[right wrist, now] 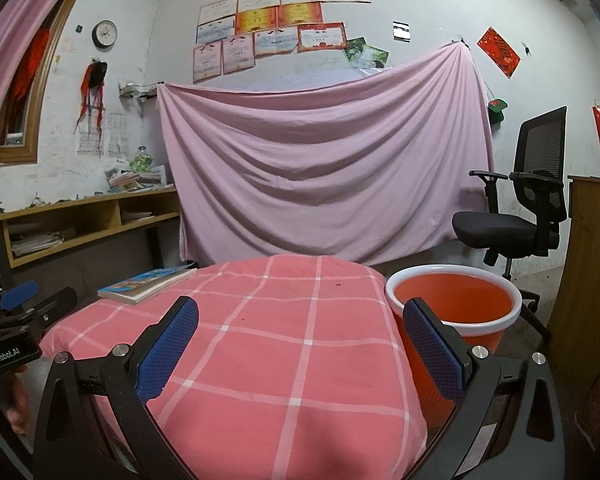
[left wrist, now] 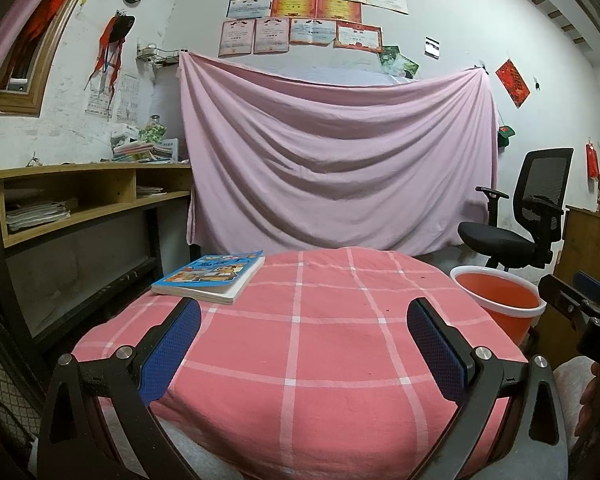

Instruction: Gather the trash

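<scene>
Over the pink checked cloth (left wrist: 300,360) both my claws (left wrist: 304,344) (right wrist: 300,344) gape wide, empty; no trash visible, so I should scan before reaching toward the red bucket (right wrist: 456,304)

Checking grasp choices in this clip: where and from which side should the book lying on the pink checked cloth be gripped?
Grip the blue-covered paperback book by its corner overhanging the edge of the pink checked cloth, coming from the left with the left gripper. It lies flat, so only that overhang probably lets open jaws close across its thin thickness.
</scene>
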The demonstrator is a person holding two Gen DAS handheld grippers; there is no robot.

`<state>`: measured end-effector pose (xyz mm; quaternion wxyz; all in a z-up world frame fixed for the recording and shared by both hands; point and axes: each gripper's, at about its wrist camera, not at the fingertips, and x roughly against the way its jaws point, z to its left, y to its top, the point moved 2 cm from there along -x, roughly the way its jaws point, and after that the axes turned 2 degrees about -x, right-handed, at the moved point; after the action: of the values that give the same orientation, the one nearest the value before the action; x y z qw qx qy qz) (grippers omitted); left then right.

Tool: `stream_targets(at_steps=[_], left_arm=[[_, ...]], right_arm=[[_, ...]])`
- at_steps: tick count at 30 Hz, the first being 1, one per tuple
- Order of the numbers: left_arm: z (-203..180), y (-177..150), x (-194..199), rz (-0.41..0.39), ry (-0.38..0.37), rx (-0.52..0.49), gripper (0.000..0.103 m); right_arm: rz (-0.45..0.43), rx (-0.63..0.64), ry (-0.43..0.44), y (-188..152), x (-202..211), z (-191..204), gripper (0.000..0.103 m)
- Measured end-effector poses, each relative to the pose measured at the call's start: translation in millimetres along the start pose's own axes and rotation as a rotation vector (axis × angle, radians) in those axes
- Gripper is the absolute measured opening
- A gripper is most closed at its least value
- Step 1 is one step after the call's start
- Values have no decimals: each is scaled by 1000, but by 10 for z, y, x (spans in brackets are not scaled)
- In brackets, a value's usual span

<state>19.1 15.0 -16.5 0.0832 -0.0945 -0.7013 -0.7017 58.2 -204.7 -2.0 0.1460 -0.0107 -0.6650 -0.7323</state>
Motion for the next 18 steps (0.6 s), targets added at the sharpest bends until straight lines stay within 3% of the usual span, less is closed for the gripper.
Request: stream_targets(at_steps=[18], left_arm=[[-14, -5, 6, 0, 0, 1, 101]], right_arm=[[1, 0, 0, 1, 0, 7, 103]])
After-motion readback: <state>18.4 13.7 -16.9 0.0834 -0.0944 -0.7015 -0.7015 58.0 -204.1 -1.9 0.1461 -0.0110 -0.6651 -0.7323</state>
